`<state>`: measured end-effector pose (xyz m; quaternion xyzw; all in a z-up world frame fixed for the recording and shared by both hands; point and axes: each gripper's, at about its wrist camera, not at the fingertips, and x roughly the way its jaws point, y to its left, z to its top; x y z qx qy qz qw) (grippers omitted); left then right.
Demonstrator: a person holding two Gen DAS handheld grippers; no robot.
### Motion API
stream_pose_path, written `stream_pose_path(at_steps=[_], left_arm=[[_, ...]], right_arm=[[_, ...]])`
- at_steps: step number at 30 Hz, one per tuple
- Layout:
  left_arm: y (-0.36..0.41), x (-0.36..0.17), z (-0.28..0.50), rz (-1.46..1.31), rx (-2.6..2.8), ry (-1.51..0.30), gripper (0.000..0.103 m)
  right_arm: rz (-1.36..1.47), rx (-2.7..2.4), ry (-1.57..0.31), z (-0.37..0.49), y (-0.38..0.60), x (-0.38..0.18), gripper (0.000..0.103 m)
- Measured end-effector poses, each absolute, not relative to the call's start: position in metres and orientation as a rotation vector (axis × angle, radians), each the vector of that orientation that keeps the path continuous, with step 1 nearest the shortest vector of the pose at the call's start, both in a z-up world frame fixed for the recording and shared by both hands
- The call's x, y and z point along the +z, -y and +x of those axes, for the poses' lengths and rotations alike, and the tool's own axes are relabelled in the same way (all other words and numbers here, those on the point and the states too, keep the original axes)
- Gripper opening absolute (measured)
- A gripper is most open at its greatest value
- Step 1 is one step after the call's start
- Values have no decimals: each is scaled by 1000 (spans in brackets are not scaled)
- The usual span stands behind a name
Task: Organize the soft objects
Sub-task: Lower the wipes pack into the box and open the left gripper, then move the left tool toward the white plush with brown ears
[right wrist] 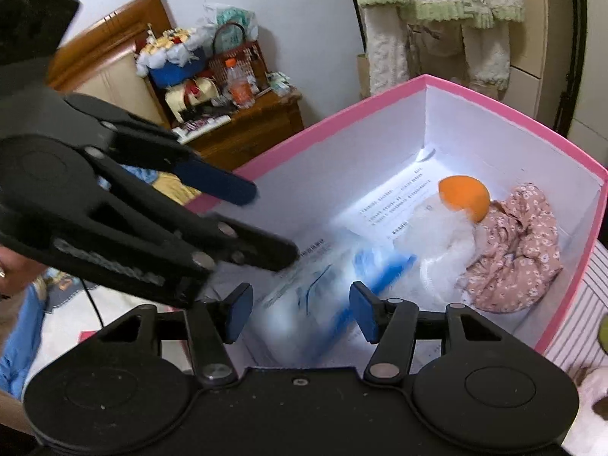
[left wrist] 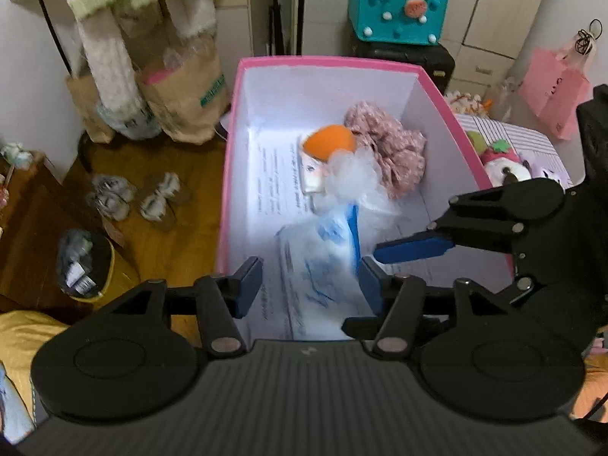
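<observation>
A pink box [left wrist: 326, 61] [right wrist: 342, 114] with white walls stands open below both grippers. At its far end lie an orange sponge [left wrist: 330, 140] [right wrist: 463, 193], a white mesh puff [left wrist: 353, 178] [right wrist: 440, 243] and a pink floral scrunchie [left wrist: 391, 152] [right wrist: 520, 243]. A clear packet with blue print [left wrist: 319, 250] [right wrist: 315, 292] shows blurred on the near floor of the box. My left gripper [left wrist: 309, 285] hangs open over it, pads clear of it. My right gripper [right wrist: 302, 311] is open too, close beside the left; its blue finger [left wrist: 414, 249] reaches in from the right.
Printed paper sheets line the box floor. Left of the box sit paper bags [left wrist: 182, 98], slippers [left wrist: 140, 197] and a small bin [left wrist: 87, 266] on a wooden floor. Plush toys [left wrist: 505, 163] lie to the right, and a teal bag [left wrist: 395, 7] behind. A cluttered nightstand [right wrist: 247, 125] stands farther off.
</observation>
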<state>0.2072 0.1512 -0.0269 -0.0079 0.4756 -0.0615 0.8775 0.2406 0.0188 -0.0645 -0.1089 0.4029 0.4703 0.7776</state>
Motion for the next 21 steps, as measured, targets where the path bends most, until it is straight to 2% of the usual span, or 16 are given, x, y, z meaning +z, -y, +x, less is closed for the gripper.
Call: stream_pose_path(at_steps=[10,21], left_arm=[[-159,-2,185,-20,-152,-938,56],[-127,42,136,42,-253,-859,63]], right_arm=[[-224,998,-791,210,25,-23,62],[-190,973,-699,154,100,23,62]])
